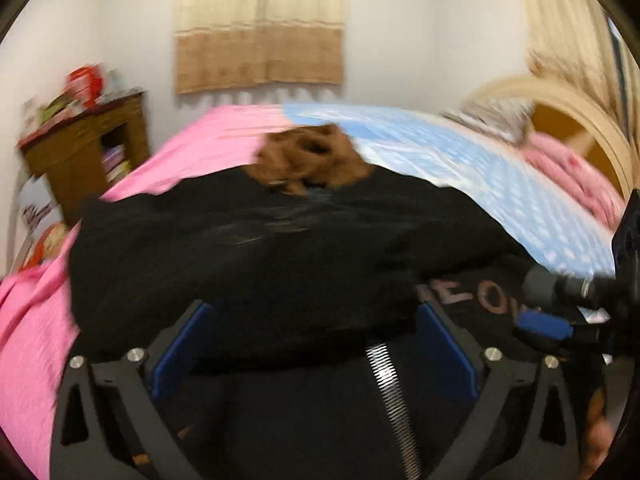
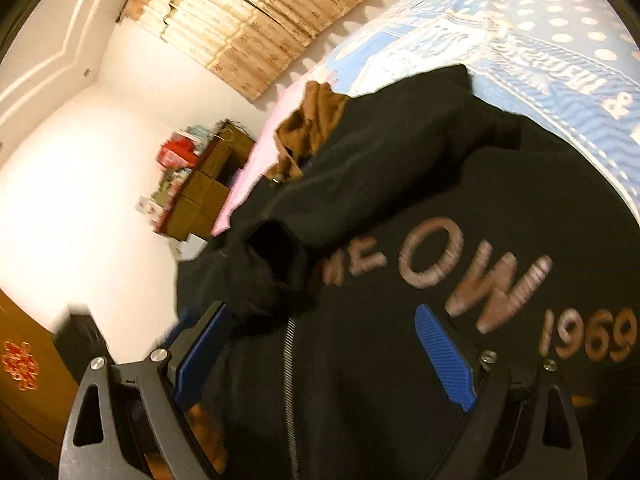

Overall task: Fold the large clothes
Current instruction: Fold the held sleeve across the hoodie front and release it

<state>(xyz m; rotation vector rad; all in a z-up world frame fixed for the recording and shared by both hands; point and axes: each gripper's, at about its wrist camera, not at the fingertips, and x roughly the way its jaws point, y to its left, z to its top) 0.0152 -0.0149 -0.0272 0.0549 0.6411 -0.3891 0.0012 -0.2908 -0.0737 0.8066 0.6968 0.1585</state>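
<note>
A large black hooded garment [image 1: 260, 248] with a brown-lined hood [image 1: 312, 160] lies spread on the bed. It bears pale lettering "MEOW 1969" [image 2: 472, 276]. My left gripper [image 1: 316, 320] is open, its blue pads [image 1: 180, 344] wide apart over the garment's near edge. My right gripper [image 2: 320, 320] is also open over the lettered part, beside a folded sleeve [image 2: 264, 264]. The right gripper shows at the right edge of the left wrist view [image 1: 560, 308]. Both views are blurred.
The bed has a pink sheet [image 1: 192, 152] and a blue dotted cover [image 1: 480, 168]. A wooden side table [image 1: 88, 148] with clutter stands by the white wall at left. A curtain [image 1: 260, 24] hangs behind. A curved headboard [image 1: 580, 120] is at right.
</note>
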